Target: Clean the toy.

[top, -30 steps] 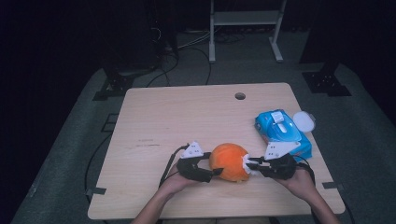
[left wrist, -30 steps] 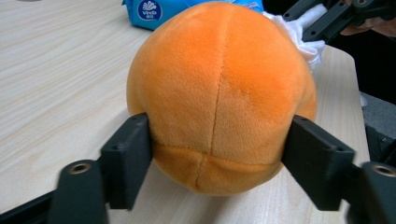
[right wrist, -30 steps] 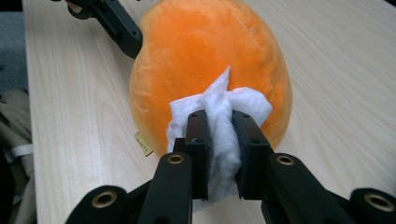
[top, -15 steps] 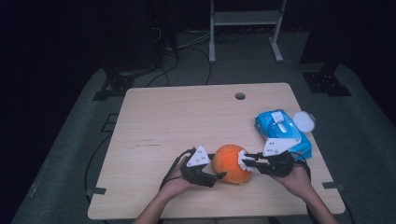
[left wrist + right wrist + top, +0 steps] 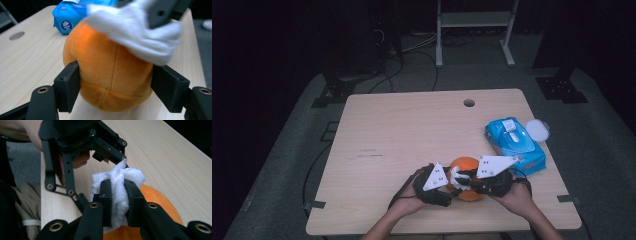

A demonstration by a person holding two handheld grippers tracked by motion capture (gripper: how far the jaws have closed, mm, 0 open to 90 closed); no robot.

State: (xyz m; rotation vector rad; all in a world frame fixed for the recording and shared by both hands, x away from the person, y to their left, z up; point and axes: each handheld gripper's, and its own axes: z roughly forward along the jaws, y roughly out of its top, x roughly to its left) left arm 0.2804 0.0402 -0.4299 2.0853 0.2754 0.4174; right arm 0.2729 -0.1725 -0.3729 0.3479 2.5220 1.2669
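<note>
An orange plush ball (image 5: 468, 169) sits near the table's front edge. My left gripper (image 5: 451, 196) is shut on it, one jaw pressed into each side (image 5: 110, 75). My right gripper (image 5: 458, 178) is shut on a crumpled white wipe (image 5: 117, 182) and holds it against the top of the ball (image 5: 160, 200). In the left gripper view the wipe (image 5: 135, 32) lies blurred over the ball's upper right. The left gripper (image 5: 82, 142) looms close in the right gripper view, with a hand behind it.
A blue pack of wet wipes (image 5: 514, 145) lies at the right of the wooden table (image 5: 412, 130), with a round white lid (image 5: 538, 129) beside it. A cable hole (image 5: 469, 103) is at the far edge. Dark floor and stands surround the table.
The two grippers have drawn closer together over the ball. The right one has moved left with the wipe onto the ball's top; the left one has shifted right and nearer.
</note>
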